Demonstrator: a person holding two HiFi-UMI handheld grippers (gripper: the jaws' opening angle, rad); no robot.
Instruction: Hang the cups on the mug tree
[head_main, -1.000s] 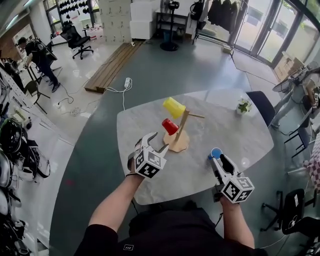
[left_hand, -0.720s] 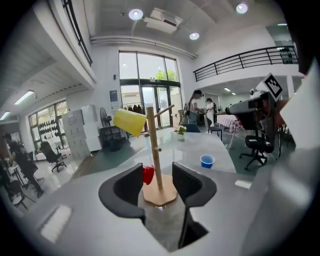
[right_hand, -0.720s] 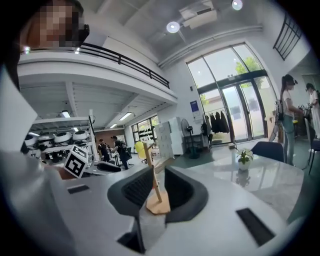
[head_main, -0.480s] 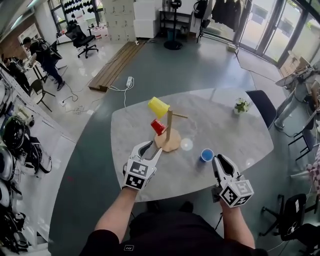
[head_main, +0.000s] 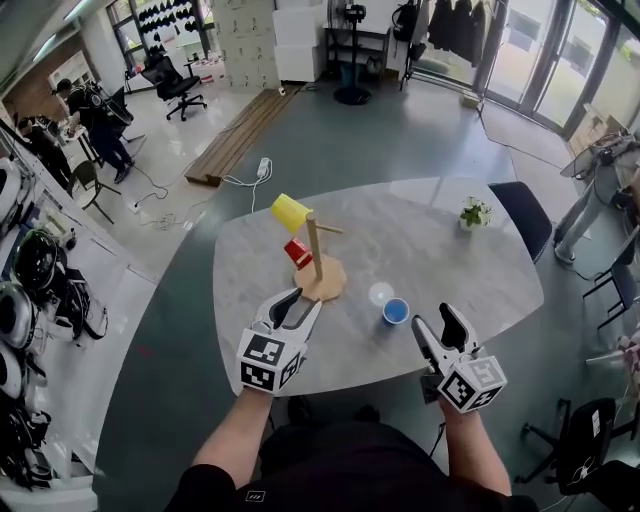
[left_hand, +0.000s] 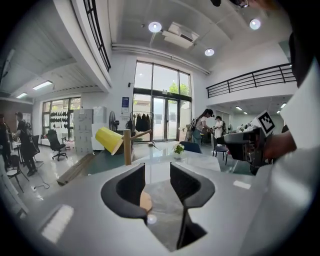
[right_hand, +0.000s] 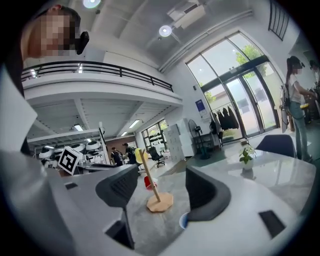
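The wooden mug tree (head_main: 316, 258) stands mid-table with a yellow cup (head_main: 289, 212) on its top left peg and a red cup (head_main: 298, 252) lower down. A blue cup (head_main: 396, 311) stands upright on the marble table (head_main: 460, 265), right of the tree's base. My left gripper (head_main: 300, 304) hovers just before the base, jaws apart with nothing between them. My right gripper (head_main: 437, 327) is near the front edge, a little right of the blue cup and apart from it; its jaws are opening and hold nothing. In the right gripper view the blue cup (right_hand: 183, 220) peeks from behind the right jaw.
A small potted plant (head_main: 474, 213) sits at the table's far right, with a dark chair (head_main: 517, 208) beyond it. A bright glare spot (head_main: 379, 293) lies on the marble beside the blue cup. People stand far off across the room.
The right gripper has drawn back from the blue cup, which stays standing on the table. Both grippers have moved back toward the near edge, and the head view has shifted.
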